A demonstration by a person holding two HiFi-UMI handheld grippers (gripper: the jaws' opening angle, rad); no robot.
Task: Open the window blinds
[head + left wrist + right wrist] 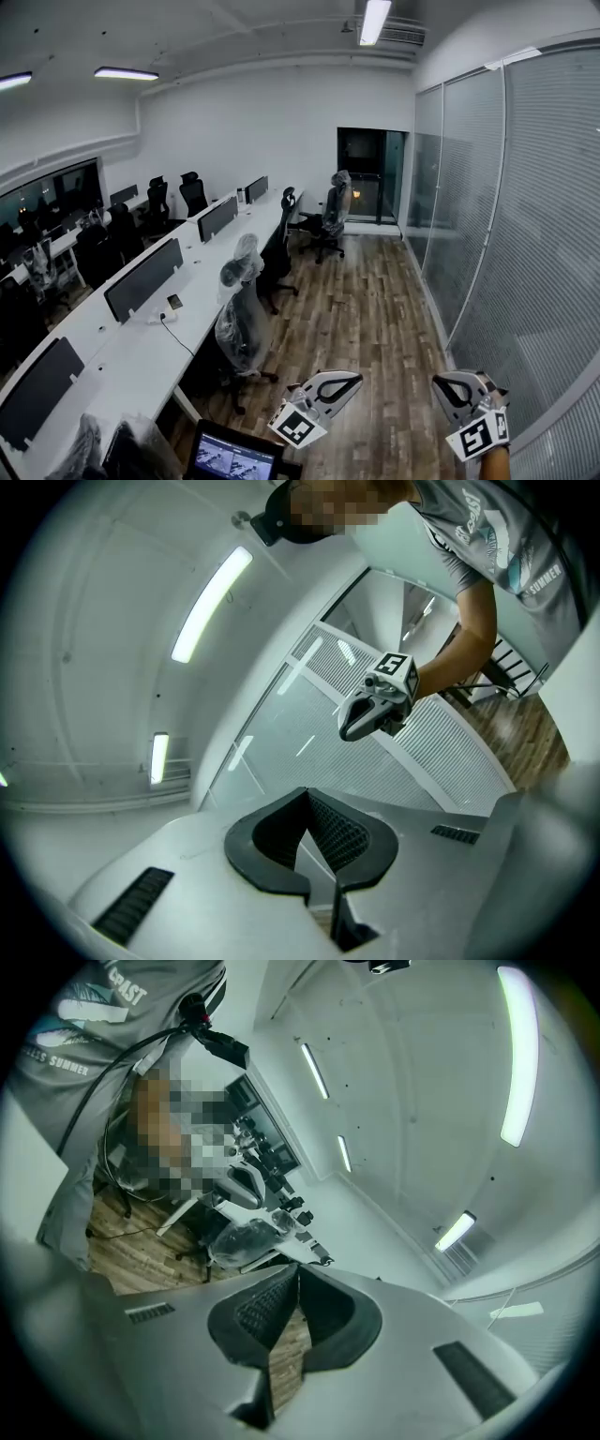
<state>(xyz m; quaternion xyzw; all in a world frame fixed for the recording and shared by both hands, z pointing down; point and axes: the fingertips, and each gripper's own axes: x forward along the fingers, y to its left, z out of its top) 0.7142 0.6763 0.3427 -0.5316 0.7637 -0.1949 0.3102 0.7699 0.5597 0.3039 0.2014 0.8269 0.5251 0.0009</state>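
The window blinds [548,234] hang shut behind the glass wall along the right side of the room, their slats flat and grey; they also show in the left gripper view as the blinds [445,752]. Low in the head view my left gripper [349,382] is shut and empty over the wooden floor. My right gripper [445,386] sits closer to the blinds, also shut with nothing in it, and does not touch them. In the left gripper view the right gripper [354,726] is held out in front of the blinds by a person's arm. Both gripper views show jaws closed tip to tip.
A long white desk [141,347] with dark monitors [142,277] runs down the left. Plastic-wrapped chairs [239,323] stand along it. A wooden floor aisle [375,309] leads to a dark doorway [367,175]. A lit screen [230,457] is at the bottom edge.
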